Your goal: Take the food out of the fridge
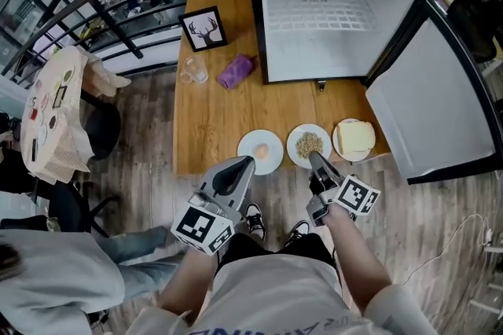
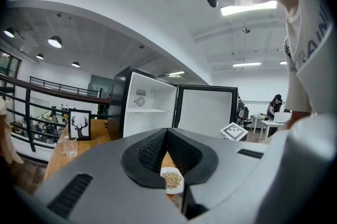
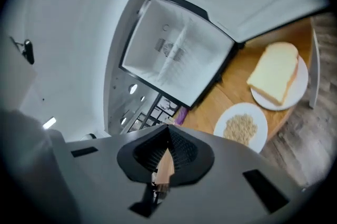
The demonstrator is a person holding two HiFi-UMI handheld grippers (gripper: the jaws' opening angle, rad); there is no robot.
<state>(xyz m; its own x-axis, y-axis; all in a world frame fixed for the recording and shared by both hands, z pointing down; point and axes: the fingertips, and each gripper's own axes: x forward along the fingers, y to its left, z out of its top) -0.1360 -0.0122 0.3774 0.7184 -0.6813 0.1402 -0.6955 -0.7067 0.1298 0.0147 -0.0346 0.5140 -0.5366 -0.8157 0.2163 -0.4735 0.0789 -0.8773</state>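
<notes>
Tabletop (image 1: 208, 121): wood, carries everything below.
Fridge (image 1: 338, 19): far right corner, door (image 1: 428, 101) swung wide, white interior showing.
Left gripper (image 1: 242, 165): over the near edge, fingers pressed together.
Right gripper (image 1: 316, 159): beside it, fingers pressed together too.
Food: three plates in a row along the near edge; bread (image 1: 354, 139) right, grains (image 1: 309, 145) middle, what looks like an egg (image 1: 260, 152) left.
Frame (image 1: 203, 28): far edge, left of the fridge.
Cloth (image 1: 236, 71), glass (image 1: 194, 71): near the frame.

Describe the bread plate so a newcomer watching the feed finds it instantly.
Start at the open black fridge on the wooden table; three white plates line the table's near edge. Take the rightmost plate, by the open door: it alone carries a slice of bread; its neighbours hold grains and an egg-like lump.
</notes>
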